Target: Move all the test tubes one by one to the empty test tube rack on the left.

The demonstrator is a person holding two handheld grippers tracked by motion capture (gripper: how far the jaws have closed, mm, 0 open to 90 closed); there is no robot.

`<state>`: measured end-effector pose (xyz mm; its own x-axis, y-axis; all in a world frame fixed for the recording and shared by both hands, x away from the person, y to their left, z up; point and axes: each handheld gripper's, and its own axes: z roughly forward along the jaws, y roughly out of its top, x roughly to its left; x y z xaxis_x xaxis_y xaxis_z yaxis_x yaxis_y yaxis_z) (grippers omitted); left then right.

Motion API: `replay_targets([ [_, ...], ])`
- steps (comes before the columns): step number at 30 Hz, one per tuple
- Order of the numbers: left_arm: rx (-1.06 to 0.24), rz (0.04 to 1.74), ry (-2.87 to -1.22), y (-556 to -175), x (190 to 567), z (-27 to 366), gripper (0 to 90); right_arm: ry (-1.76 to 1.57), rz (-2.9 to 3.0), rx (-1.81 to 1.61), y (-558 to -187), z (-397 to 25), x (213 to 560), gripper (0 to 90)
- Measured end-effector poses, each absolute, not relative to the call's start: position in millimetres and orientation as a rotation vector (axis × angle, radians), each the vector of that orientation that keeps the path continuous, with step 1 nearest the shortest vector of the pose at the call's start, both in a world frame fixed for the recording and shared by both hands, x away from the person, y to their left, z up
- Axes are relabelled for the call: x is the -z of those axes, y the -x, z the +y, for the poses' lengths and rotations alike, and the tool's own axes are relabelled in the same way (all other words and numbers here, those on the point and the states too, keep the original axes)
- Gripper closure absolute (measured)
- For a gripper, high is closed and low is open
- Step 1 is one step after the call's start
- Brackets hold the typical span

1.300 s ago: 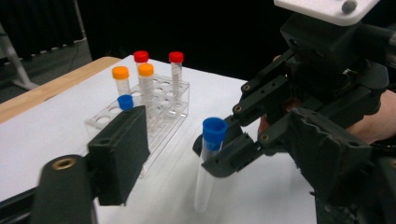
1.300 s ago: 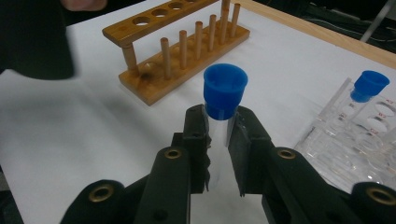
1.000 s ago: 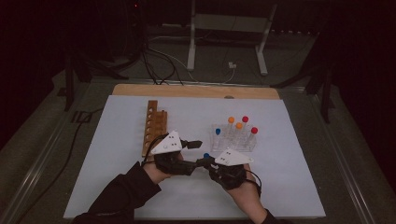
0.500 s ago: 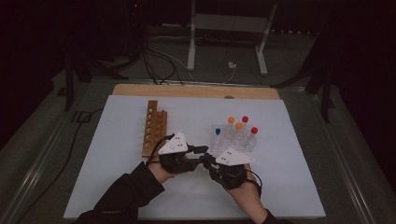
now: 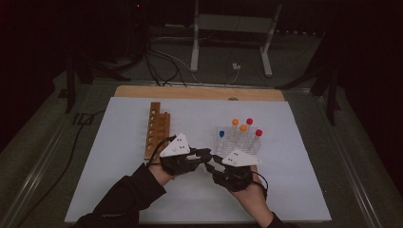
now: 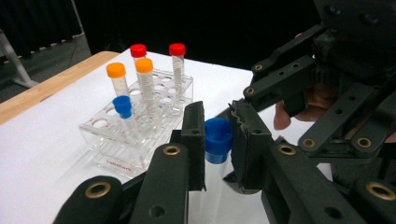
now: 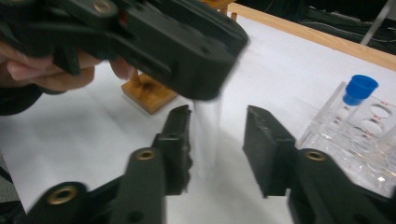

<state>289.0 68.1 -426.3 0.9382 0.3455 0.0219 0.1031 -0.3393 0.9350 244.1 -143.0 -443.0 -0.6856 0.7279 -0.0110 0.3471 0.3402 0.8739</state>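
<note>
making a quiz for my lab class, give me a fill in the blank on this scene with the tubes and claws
1. The left claw is shut on a tube with a ____ cap.
2. The clear rack holds two red-capped tubes, two orange-capped tubes and ____ blue-capped tube.
3. The rack to the person's left is made of ____.

Missing words: blue; one; wood

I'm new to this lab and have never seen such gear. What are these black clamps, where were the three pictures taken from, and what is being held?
A person holds a two-jaw hand tool in each hand: the left gripper and the right gripper. One camera looks down from above; one rides on each gripper. On the white table stand a wooden rack and a clear rack of capped tubes. The left gripper pinches a blue-capped tube by its cap; the right gripper's jaws stand open around its clear body.
</note>
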Motion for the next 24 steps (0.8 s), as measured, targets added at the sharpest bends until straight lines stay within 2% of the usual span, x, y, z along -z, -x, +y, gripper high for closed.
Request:
replay_targets([
  [1,-0.256,0.326,-1.913,-289,426,68,77.8,-0.945,2.209,-1.292,-244,-143,443,56.9],
  [2,-0.264,0.325,-1.915,-289,425,70,77.8,-0.948,2.195,-1.298,-245,-146,443,50.2],
  [3,-0.268,0.325,-1.915,-290,424,71,77.8,-0.948,2.195,-1.298,-245,-146,443,50.2],
  [6,-0.281,0.336,-1.914,-292,421,77,77.8,-0.955,2.187,-1.315,-246,-149,443,40.3],
  [7,-0.279,0.344,-1.906,-293,420,79,77.8,-0.951,2.175,-1.321,-245,-149,443,33.9],
  [8,-0.281,0.350,-1.902,-294,419,81,77.8,-0.951,2.175,-1.321,-245,-149,443,33.9],
  [9,-0.289,0.353,-1.905,-295,418,83,77.8,-0.953,2.177,-1.307,-245,-148,444,25.2],
  [10,-0.296,0.353,-1.905,-296,417,84,77.8,-0.953,2.177,-1.307,-245,-148,444,25.2],
  [12,-0.296,0.365,-1.893,-299,415,89,77.8,-0.951,2.168,-1.307,-245,-147,445,14.9],
  [13,-0.313,0.365,-1.890,-300,413,91,77.8,-0.951,2.168,-1.307,-245,-147,445,14.9],
  [18,-0.342,0.391,-1.884,-307,406,102,77.8,-0.929,2.199,-1.342,-245,-148,446,3.1],
  [24,-0.393,0.421,-1.878,-315,401,114,77.8,-0.906,2.211,-1.361,-245,-148,446,0.6],
])
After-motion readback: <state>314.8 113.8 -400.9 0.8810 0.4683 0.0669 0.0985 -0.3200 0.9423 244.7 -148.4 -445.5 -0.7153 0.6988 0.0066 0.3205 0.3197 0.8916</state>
